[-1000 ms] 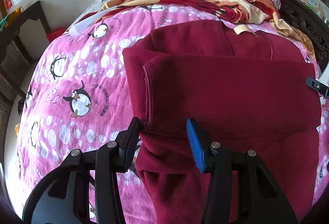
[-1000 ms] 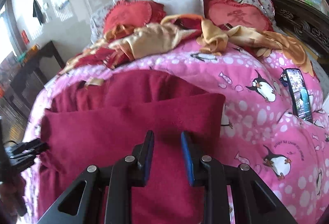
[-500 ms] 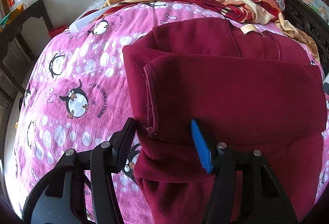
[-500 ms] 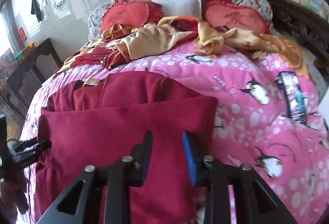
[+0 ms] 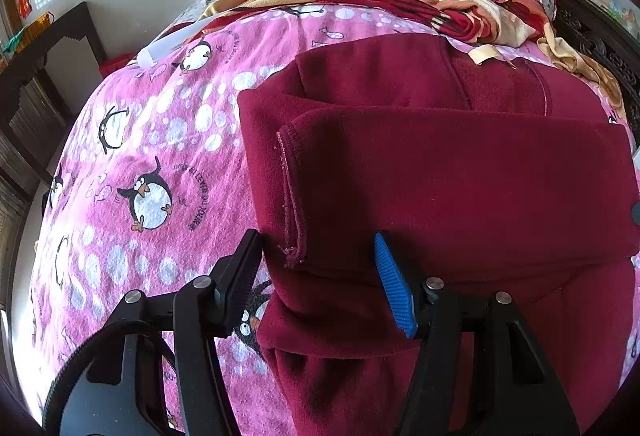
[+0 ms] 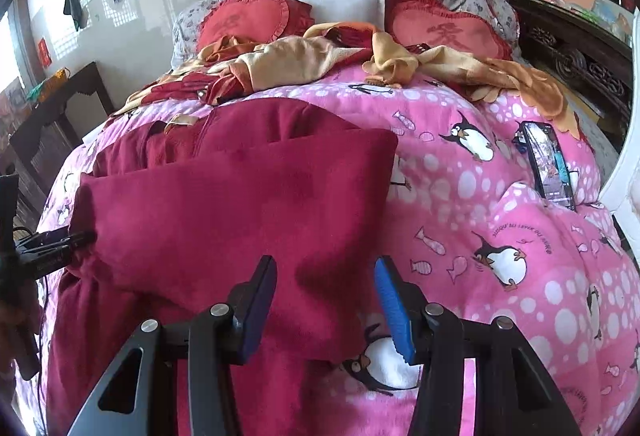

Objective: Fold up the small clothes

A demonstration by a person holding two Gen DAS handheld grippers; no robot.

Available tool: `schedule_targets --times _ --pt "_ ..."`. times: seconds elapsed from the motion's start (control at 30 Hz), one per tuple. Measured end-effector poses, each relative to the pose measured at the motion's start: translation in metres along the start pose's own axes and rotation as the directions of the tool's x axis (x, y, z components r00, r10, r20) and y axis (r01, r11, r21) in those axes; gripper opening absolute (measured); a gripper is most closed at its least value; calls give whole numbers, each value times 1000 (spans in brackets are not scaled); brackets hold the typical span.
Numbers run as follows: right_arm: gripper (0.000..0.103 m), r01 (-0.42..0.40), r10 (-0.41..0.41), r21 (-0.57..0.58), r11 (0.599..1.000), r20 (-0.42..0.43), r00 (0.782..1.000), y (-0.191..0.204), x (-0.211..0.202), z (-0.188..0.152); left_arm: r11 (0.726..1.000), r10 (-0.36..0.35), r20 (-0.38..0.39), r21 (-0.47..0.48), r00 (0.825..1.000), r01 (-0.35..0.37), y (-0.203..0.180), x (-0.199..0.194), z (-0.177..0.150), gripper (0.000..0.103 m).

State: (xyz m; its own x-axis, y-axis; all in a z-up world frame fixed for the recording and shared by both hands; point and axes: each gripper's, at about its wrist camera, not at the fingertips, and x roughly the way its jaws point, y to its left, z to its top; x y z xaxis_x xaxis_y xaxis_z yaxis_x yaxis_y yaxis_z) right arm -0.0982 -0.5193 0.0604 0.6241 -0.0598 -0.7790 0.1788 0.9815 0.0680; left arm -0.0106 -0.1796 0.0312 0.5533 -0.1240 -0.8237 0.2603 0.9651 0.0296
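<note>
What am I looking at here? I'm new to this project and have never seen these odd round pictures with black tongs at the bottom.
There is no robot: a person holds a handheld gripper in each hand, and each gripper carries a wide-angle camera looking forward along its two fingers. One picture comes from the left gripper, the other from the right gripper.

Both look down on a bed with a pink penguin blanket. On it lies a dark red fleece garment, partly folded over itself. Further back are an orange and red cloth and heart-shaped cushions. A phone rests on the blanket to the right.

Both pairs of jaws stand apart over the garment's near edge. Nothing is gripped.
</note>
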Motion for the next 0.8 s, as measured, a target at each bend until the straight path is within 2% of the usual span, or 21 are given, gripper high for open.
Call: schedule_targets --times 0.1,0.27,0.5,0.8 --pt "41 30 -30 -14 999 -31 999 0 10 -2 1000 0 -1 -5 1000 0 1 1 0 60" --pt "41 15 -14 30 999 -43 999 -9 21 -6 1000 -2 2 3 1000 2 0 1 0 60" --pt "41 31 -29 34 999 -40 999 -9 27 -6 1000 -6 1 -10 1000 6 2 0 -1 61" --pt "44 -3 7 94 996 -35 999 -16 4 -9 999 30 -3 14 1000 -30 2 -15 -9 61"
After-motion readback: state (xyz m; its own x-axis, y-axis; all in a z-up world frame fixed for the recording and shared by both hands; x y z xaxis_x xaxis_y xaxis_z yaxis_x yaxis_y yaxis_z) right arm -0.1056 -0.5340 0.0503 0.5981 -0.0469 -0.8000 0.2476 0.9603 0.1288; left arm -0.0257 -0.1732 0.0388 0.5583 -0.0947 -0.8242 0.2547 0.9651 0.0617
